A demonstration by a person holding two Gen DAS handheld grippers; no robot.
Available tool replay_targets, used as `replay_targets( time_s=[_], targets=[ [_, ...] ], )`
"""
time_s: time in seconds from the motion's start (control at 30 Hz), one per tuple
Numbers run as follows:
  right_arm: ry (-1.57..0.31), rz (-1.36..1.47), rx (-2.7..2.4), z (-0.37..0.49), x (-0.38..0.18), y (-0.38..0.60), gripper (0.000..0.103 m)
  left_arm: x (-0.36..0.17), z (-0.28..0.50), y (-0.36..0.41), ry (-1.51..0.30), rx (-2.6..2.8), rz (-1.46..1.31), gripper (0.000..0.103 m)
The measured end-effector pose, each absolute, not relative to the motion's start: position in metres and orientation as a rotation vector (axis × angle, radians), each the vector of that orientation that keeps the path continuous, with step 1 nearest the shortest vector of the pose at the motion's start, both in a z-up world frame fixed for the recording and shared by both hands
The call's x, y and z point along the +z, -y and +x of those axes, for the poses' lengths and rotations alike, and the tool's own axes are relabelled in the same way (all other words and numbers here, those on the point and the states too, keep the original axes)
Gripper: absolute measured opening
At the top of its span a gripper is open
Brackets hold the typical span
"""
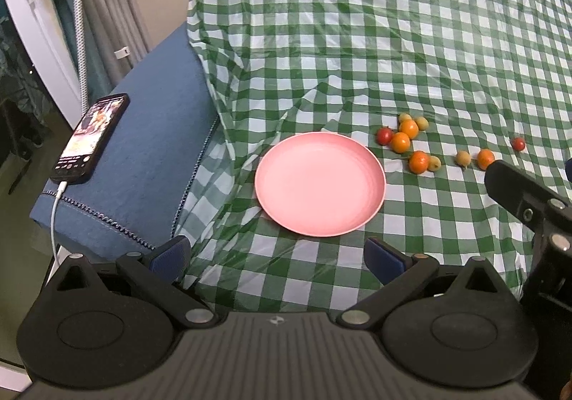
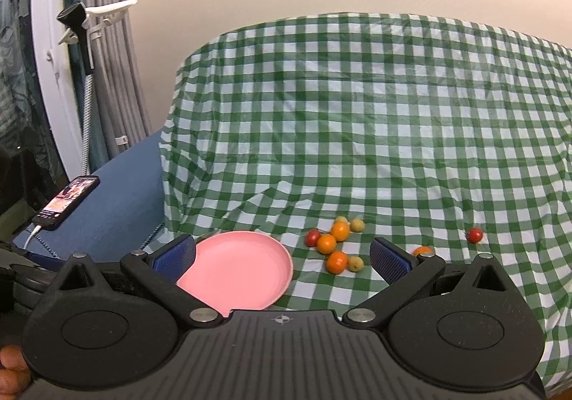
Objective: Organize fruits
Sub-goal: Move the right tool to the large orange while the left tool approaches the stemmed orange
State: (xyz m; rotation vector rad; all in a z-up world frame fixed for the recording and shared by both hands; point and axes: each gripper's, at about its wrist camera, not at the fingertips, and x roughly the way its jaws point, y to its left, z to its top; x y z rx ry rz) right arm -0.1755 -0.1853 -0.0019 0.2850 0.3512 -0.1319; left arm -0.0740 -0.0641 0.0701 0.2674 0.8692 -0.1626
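A green-and-white checked cloth covers the table (image 1: 393,42); at the left edge of the left wrist view a phone (image 1: 91,139) lies charging on a blue cushion, its screen text too small to read. The empty pink plate (image 1: 320,183) sits mid-frame, the fruits (image 1: 405,139) scattered to its right. The left gripper (image 1: 277,257) is spread wide, holding nothing.

In the right wrist view the right gripper (image 2: 282,253) is likewise wide and empty, low in the frame. Best to take the nearest orange fruit (image 2: 336,262) singly, squeezing gently. No labels are visible.
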Motion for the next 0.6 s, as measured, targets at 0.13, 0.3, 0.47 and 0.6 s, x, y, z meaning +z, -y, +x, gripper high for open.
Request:
replay_targets(
  time_s=[0.13, 0.3, 0.47, 0.6],
  targets=[
    [-0.365, 0.32, -0.157, -0.177, -0.011, 0.199, 0.103, 0.066, -0.071, 0.077, -0.887, -0.179, 0.289, 0.103],
    [-0.376, 0.354, -0.19, -0.176, -0.023, 0.218, 0.103, 0.061, -0.065, 0.095, -0.904, -0.207, 0.315, 0.103],
    [-0.386, 0.382, -0.239, -0.173, -0.036, 0.24, 0.103, 0.054, -0.058, 0.115, -0.922, -0.234, 0.34, 0.103],
    [-0.403, 0.398, -0.285, -0.171, -0.048, 0.259, 0.103, 0.046, -0.05, 0.135, -0.942, -0.257, 0.362, 0.103]
  ],
)
